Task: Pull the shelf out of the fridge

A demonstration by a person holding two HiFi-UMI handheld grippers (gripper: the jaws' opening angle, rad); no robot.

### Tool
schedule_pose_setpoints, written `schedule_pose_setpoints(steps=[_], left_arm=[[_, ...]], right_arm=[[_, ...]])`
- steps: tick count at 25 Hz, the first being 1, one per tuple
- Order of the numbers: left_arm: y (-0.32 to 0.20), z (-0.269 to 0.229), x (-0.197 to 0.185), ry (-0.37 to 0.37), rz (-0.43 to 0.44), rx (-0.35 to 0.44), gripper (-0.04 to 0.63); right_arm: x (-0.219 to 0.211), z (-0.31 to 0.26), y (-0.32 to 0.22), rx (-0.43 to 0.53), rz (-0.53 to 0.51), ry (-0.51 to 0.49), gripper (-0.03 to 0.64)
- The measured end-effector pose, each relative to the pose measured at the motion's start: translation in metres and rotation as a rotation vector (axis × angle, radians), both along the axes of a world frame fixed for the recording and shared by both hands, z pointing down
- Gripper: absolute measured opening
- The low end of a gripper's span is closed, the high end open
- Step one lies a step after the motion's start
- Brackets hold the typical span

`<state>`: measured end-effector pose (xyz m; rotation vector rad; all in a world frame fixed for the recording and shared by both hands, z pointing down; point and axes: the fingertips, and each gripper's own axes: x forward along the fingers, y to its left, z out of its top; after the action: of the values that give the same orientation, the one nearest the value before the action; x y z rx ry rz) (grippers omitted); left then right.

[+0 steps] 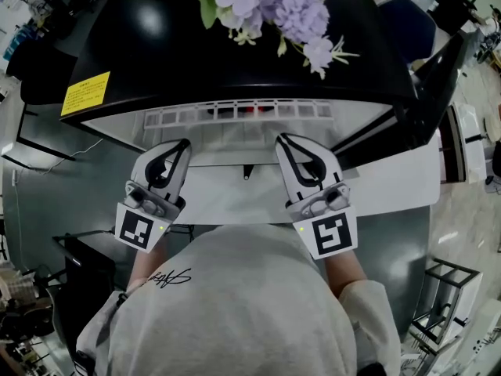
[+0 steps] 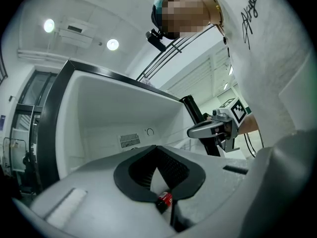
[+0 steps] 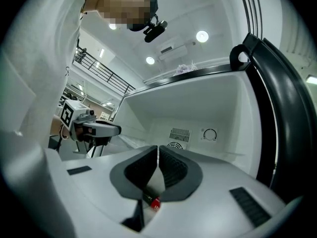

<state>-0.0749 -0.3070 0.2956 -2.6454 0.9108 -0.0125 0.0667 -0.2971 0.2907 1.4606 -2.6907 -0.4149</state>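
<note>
Looking down, the white shelf (image 1: 391, 180) pokes out of the fridge (image 1: 156, 37), long side crosswise, right under the left gripper (image 1: 185, 142) and right gripper (image 1: 280, 138), both pressed together, apparently pinching nothing.

- The shelf (image 1: 235, 196): its near edge, at 6 o'clock in the head view, is hidden under the person's grey top (image 1: 235, 312).
- Whether the left gripper (image 1: 185, 142) or right gripper (image 1: 280, 137) touches the shelf cannot be told.
- Yellow label (image 1: 85, 93), 10 o'clock: print too small to read.
- Purple flowers (image 1: 274, 6), 12 o'clock: cut off by the top edge.
</note>
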Motion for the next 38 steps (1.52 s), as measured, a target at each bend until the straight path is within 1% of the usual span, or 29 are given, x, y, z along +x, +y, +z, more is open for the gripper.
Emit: schedule_pose_setpoints(steps=[4, 10, 13, 15, 16, 18, 19, 23, 25, 27, 29, 33, 38], left_arm=[[-0.001, -0.008, 0.0, 0.0, -0.05, 0.015, -0.003], [-0.001, -0.016, 0.004, -0.045, -0.087, 0.073, -0.003], [0.002, -0.02, 0.006, -0.104, -0.098, 0.123, -0.002], [0.002, -0.021, 0.007, -0.139, -0.103, 0.142, 0.0], [0.002, -0.021, 0.007, -0.153, -0.107, 0.15, 0.012], [0.0, -0.023, 0.008, -0.176, -0.115, 0.167, 0.075], [0.0, -0.023, 0.009, -0.191, -0.119, 0.175, 0.094], [-0.003, -0.02, 0.016, -0.27, -0.134, 0.213, 0.126], [-0.005, -0.018, 0.019, -0.32, -0.155, 0.245, 0.146], [-0.007, -0.016, 0.022, -0.366, -0.177, 0.282, 0.172], [-0.009, -0.016, 0.025, -0.406, -0.19, 0.313, 0.176], [-0.013, -0.011, 0.031, -0.479, -0.204, 0.356, 0.183], [-0.019, -0.001, 0.038, -0.52, -0.193, 0.382, 0.19]], right_arm=[[-0.003, -0.002, -0.003, -0.013, -0.04, 0.002, 0.015], [-0.012, -0.003, -0.002, 0.016, -0.086, 0.096, 0.017], [-0.017, -0.003, -0.003, 0.028, -0.097, 0.141, 0.017], [-0.018, -0.005, -0.005, 0.037, -0.1, 0.159, 0.018], [-0.018, -0.006, -0.006, 0.042, -0.102, 0.167, 0.025], [-0.02, -0.007, -0.008, 0.051, -0.104, 0.197, 0.069], [-0.02, -0.006, -0.009, 0.054, -0.103, 0.217, 0.088], [-0.025, -0.002, -0.014, 0.067, -0.09, 0.314, 0.142], [-0.028, 0.001, -0.016, 0.08, -0.087, 0.37, 0.165], [-0.032, 0.003, -0.018, 0.1, -0.088, 0.404, 0.178], [-0.037, 0.006, -0.019, 0.122, -0.09, 0.433, 0.185], [-0.041, 0.013, -0.024, 0.147, -0.073, 0.538, 0.201], [-0.045, 0.023, -0.032, 0.168, -0.057, 0.668, 0.213]])
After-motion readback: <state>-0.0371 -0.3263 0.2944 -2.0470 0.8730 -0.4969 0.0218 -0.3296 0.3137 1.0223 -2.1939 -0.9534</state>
